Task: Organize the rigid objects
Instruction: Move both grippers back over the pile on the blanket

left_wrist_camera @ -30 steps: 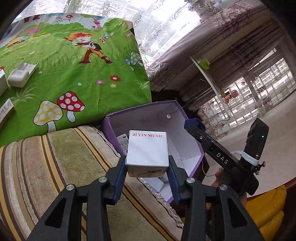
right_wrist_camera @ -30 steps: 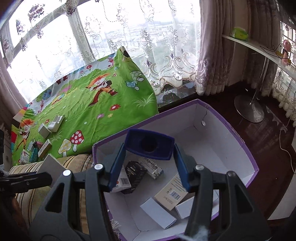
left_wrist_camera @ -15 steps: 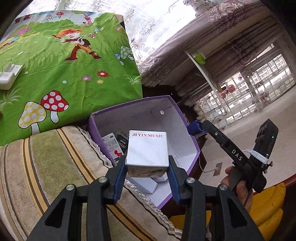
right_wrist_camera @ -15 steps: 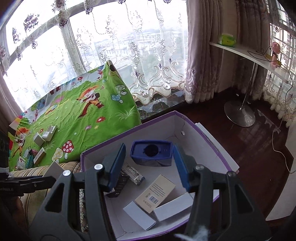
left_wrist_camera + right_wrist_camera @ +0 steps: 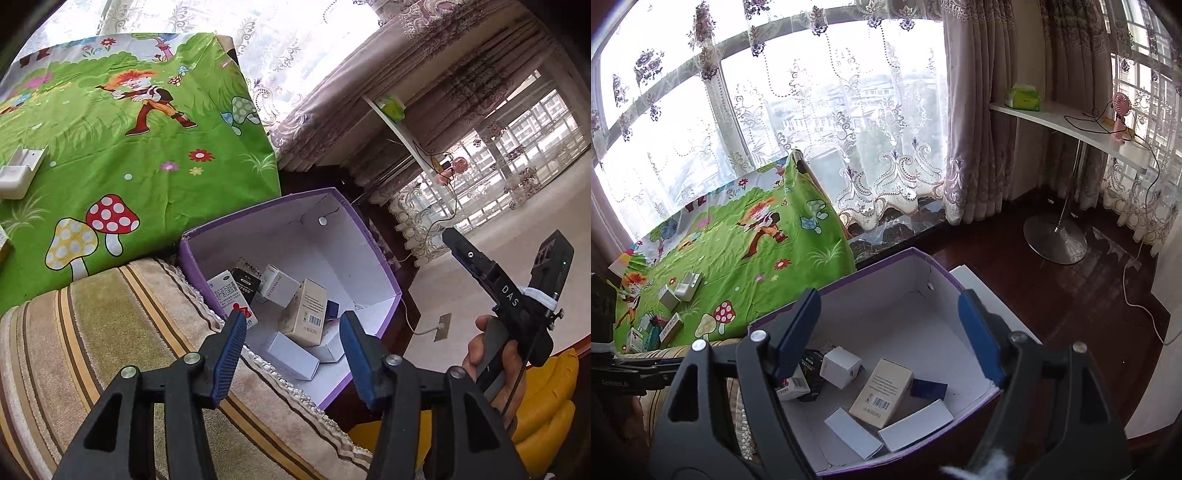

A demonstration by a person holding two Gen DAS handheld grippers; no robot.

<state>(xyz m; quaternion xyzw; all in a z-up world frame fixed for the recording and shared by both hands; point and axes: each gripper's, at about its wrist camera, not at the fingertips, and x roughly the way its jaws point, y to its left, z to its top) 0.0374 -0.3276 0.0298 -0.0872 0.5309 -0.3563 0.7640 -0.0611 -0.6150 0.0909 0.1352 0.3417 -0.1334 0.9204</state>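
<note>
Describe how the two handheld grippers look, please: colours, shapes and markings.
Both the left gripper and the right gripper have black angular arms with silver rivets and jaws lined with ribbed blue pads. From the left view, the right gripper's body reads "DAS" and carries a white band.

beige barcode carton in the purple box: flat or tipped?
Tipped. The beige carton leans across two white cartons instead of lying flat on the floor of the purple box.

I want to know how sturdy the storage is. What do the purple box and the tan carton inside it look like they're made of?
Purple box: seemingly paperboard, matte purple outside, plain white inside, with a crease crack in its far wall. Tan carton: thin printed card, smooth, barcode on one end, sharp folded edges.
</note>
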